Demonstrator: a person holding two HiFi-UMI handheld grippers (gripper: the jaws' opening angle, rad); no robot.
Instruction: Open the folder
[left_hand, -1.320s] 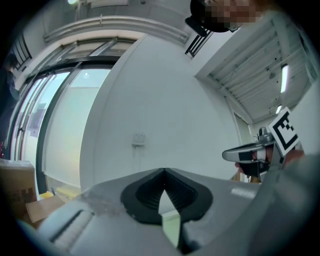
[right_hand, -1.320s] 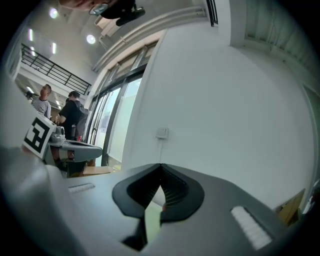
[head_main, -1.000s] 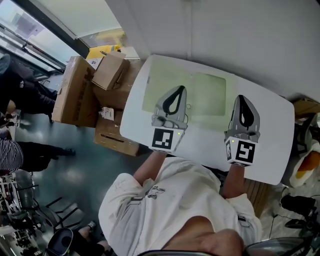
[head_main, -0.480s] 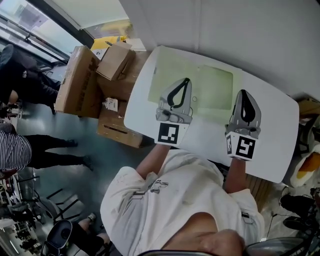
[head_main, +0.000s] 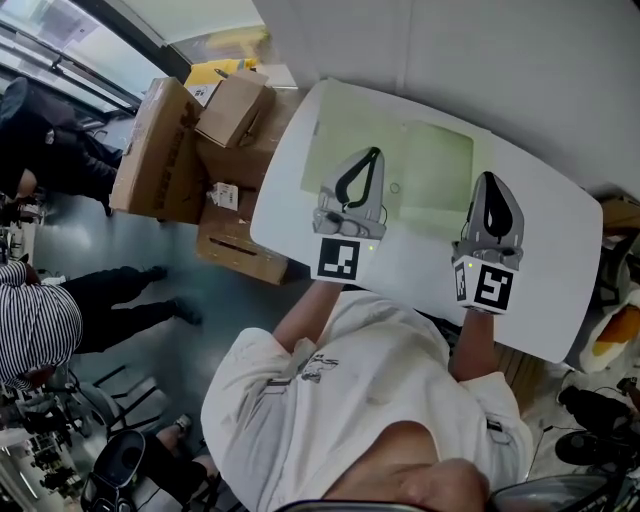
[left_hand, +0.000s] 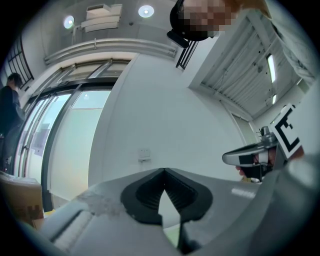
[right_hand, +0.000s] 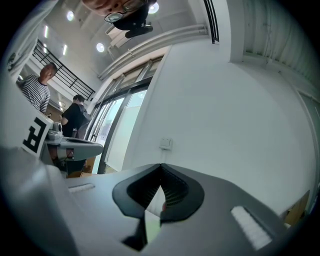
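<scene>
Above white table (head_main: 560, 300): left gripper (head_main: 373, 152), right gripper (head_main: 490, 177) both pinched together, empty; green folder (head_main: 432, 165) lying flat.

Finding no legible word or number anywhere. Catching only a black-and-white square marker (head_main: 338, 261) on the cube of the left gripper (head_main: 374, 152), over the near edge of the desk (head_main: 560, 262), and a second marker (head_main: 490, 288) on the right gripper (head_main: 488, 177). Looking almost like blocky letters, but reading as coded patterns, not print. Spotting a white label (head_main: 222, 195) on the cardboard boxes (head_main: 150, 160) beside the desk's left edge, too small to read. Noticing a small dark print (head_main: 318, 371) on the person's white shirt (head_main: 300, 420), blurred beyond reading.
</scene>
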